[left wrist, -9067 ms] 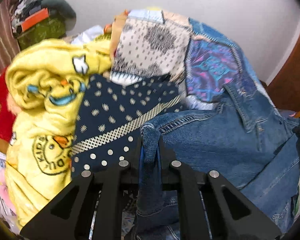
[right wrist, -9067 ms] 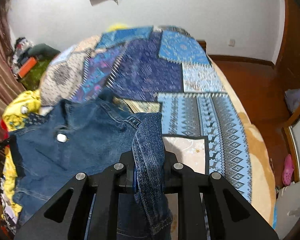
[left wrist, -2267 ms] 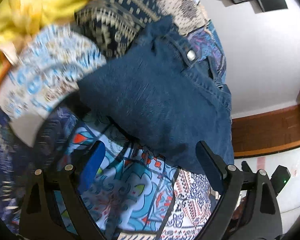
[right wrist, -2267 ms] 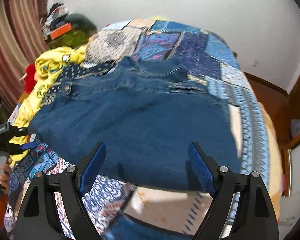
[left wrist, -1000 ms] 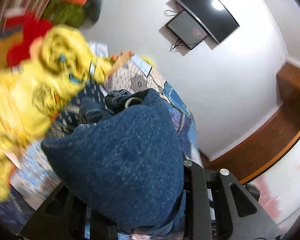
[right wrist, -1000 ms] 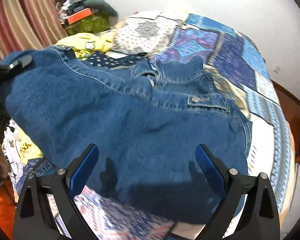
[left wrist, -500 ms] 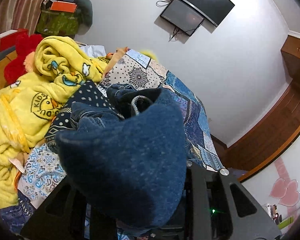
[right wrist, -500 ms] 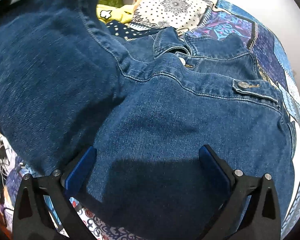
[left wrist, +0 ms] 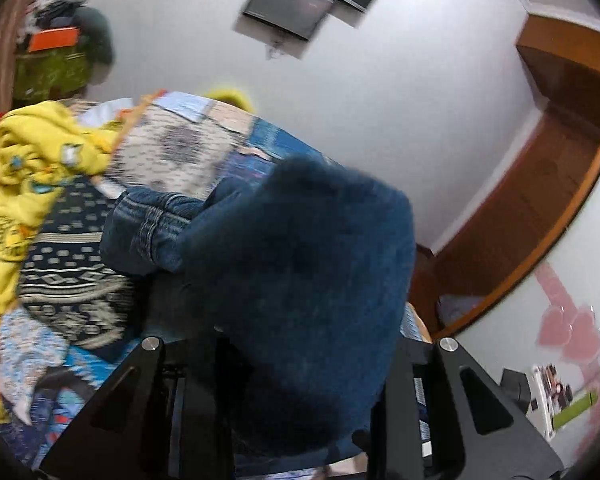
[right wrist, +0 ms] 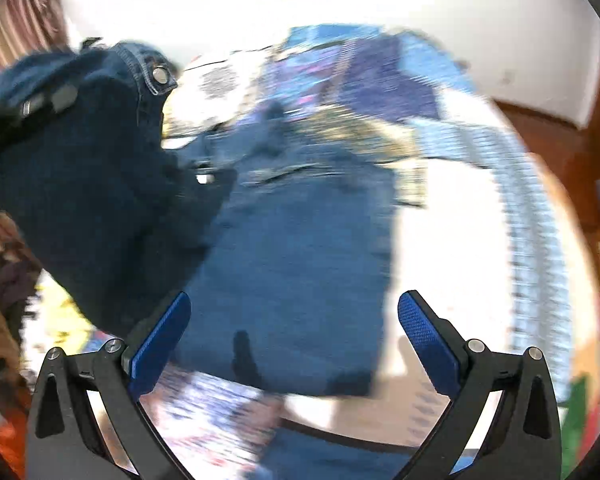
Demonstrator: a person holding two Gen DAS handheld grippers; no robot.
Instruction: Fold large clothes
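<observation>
Yellow blanket [left wrist: 24,168]: bunched at the far left of the left wrist view, on the bed beside a dark dotted cloth [left wrist: 60,248]; not part of the fold.
Left tongs [left wrist: 300,412]: nearly closed, clamped on a thick bunch of the denim jacket [left wrist: 300,272], which bulges up over the jaws and hides the pads.
Denim jacket, place: one side is lifted in the left tongs; the rest lies spread on the patchwork bed cover [right wrist: 520,208], as the right wrist view shows [right wrist: 300,248].
Lifted flap: hangs at the left of the right wrist view, with a metal snap button [right wrist: 160,75] on its edge.
Right tongs [right wrist: 294,334]: wide open, blue pads [right wrist: 158,342] apart, nothing between them; they hover over the flat part of the jacket.
Handling: judged heavy and stiff for cloth; it should hold a crease but drag and sag under its own weight. Not slippery, not fragile.
Where to hold: seams, hem or collar band, where the layers are thick; a pinch of the plain panel would likely slip or bunch.
Hidden: sleeves and the jacket's underside; the left pads.
Hard to make out: the right view is badly blurred, so the jacket's far edge and collar are unclear.
Cut off: the near hem, behind the right tongs' frame.
</observation>
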